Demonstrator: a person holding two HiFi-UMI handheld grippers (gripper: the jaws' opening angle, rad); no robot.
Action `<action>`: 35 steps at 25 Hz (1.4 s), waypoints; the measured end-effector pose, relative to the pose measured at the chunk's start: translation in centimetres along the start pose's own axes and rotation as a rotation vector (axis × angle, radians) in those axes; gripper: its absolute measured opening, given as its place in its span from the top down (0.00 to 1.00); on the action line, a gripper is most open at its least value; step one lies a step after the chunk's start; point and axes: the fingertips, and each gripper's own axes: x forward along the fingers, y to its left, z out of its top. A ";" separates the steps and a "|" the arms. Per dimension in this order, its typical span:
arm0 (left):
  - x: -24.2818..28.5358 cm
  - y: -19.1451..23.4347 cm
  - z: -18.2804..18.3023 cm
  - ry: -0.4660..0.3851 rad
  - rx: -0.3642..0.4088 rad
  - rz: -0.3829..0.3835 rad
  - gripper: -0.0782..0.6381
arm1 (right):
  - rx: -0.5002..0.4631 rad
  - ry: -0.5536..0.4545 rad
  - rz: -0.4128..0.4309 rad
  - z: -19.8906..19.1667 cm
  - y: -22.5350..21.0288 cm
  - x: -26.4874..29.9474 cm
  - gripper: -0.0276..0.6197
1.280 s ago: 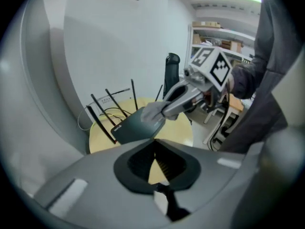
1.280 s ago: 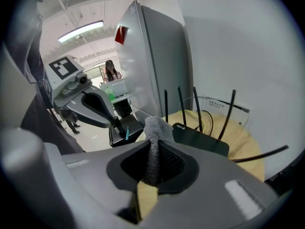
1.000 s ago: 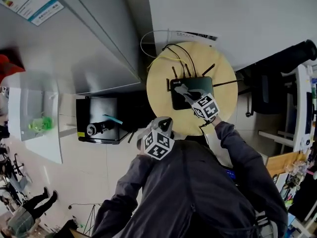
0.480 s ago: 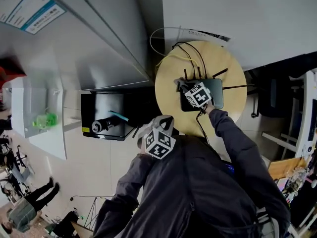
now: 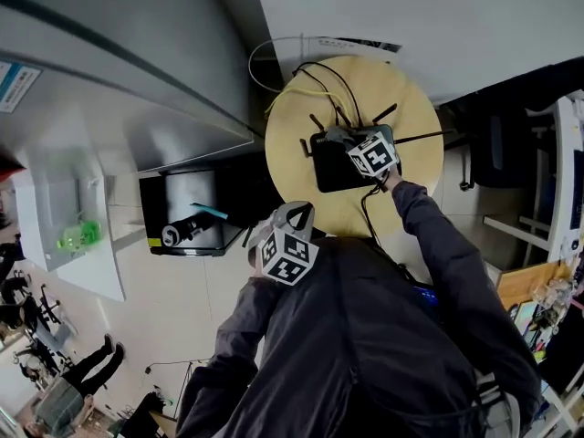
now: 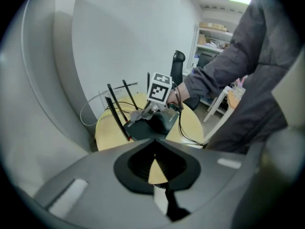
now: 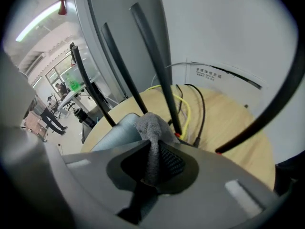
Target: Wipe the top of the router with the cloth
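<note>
Closest to the camera, against the person's dark jacket (image 5: 365, 354), the left gripper (image 6: 155, 171) hangs off the near edge of the round wooden worktop (image 5: 406, 99). Its jaws are together with nothing between them, and it points across towards the router (image 5: 336, 173) without touching anything. Beyond it, the person's right sleeve (image 5: 429, 235) reaches out over the worktop to the right gripper (image 7: 152, 170). This gripper's jaws are closed on a grey cloth (image 7: 151, 128), which stands up from between them in a bunched wad. The wad rests on the flat top of the black router, at its back edge near the foot of the antennas (image 7: 150, 56). The router lies near the middle of the worktop, with its thin black antennas rising and splaying out from the far side. Just behind it, a yellow cable (image 7: 188, 109) and black cables (image 7: 202, 109) loop across the wood towards the white wall (image 5: 411, 12). To the left of the worktop, lower down, sits a dark box-like unit (image 5: 196, 213).
</note>
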 end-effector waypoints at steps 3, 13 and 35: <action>0.6 -0.8 0.5 0.008 0.017 -0.015 0.89 | 0.051 -0.007 -0.023 -1.5 -2.5 -1.4 0.91; 1.7 -2.5 1.3 0.035 0.061 -0.050 0.89 | 0.173 0.003 -0.127 -6.3 -9.6 -5.1 0.91; -0.9 0.4 -1.7 0.053 0.053 -0.026 0.89 | -0.074 -0.033 0.146 2.5 8.6 2.0 0.91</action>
